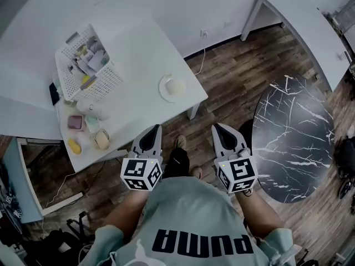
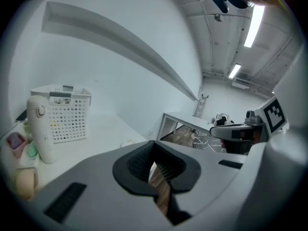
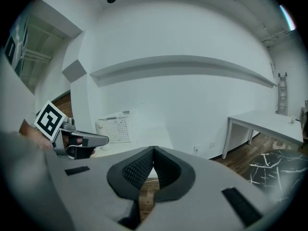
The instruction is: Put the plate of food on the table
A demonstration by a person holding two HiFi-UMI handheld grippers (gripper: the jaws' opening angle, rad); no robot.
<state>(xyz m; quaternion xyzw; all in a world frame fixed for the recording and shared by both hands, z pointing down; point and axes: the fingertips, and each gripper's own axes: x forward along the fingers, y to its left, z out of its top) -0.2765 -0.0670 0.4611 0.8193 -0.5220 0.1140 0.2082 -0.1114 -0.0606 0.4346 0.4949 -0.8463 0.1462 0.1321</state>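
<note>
A white plate of food (image 1: 173,87) rests near the front right corner of the white table (image 1: 138,49); in the left gripper view only its rim, the plate (image 2: 127,142), shows just above the jaws. My left gripper (image 1: 155,131) hangs over the wooden floor just below the table's edge, jaws shut and empty. To its right my right gripper (image 1: 219,129) is held level with it, also shut with nothing in it. From the cameras riding on them, the left gripper (image 2: 153,148) and the right gripper (image 3: 153,150) both show tips touching.
A white perforated basket (image 1: 87,62) with packets stands at the table's back left, a white bottle (image 1: 91,110) and small coloured cups (image 1: 75,122) beside it. A round black marble table (image 1: 291,137) is at right. Another white table (image 1: 299,21) stands far right.
</note>
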